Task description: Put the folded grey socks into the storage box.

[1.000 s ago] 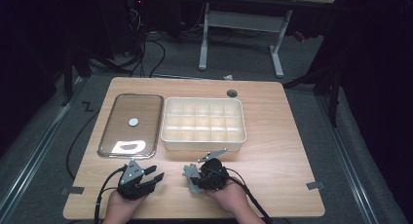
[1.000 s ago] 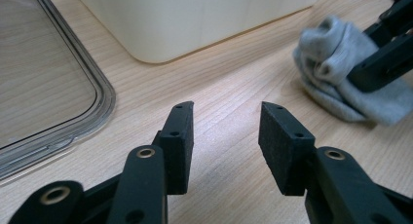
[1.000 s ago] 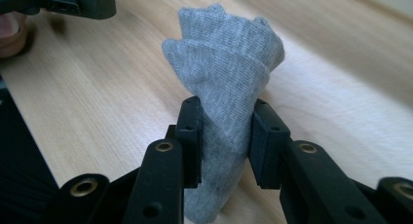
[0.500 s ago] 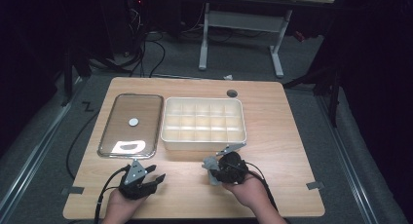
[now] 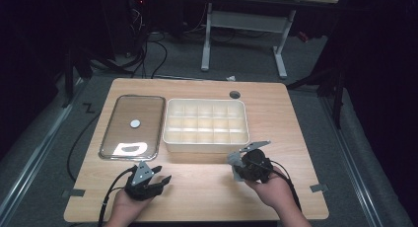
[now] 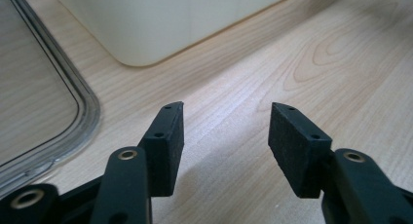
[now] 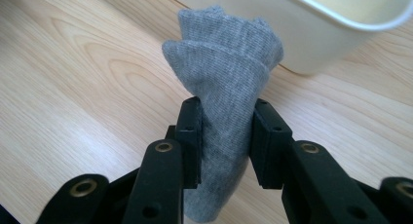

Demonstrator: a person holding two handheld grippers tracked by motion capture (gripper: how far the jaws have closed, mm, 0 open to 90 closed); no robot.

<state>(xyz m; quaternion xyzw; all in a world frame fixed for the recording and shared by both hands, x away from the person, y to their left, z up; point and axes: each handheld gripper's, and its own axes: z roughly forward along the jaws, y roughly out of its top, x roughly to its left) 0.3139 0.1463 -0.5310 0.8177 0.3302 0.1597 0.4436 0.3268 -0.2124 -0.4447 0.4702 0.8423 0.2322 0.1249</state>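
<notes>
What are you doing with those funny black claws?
A person sits at a wooden table with a gripper in each hand. The right gripper is squeezing a folded piece of grey knitted cloth, maybe a sock, just in front of a cream tray with many little compartments. The left gripper is open and holds nothing, resting near a clear lid that lies flat beside the tray.

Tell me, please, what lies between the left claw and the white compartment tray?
Bare wooden tabletop; the left gripper view shows the open left claw short of the tray.
</notes>
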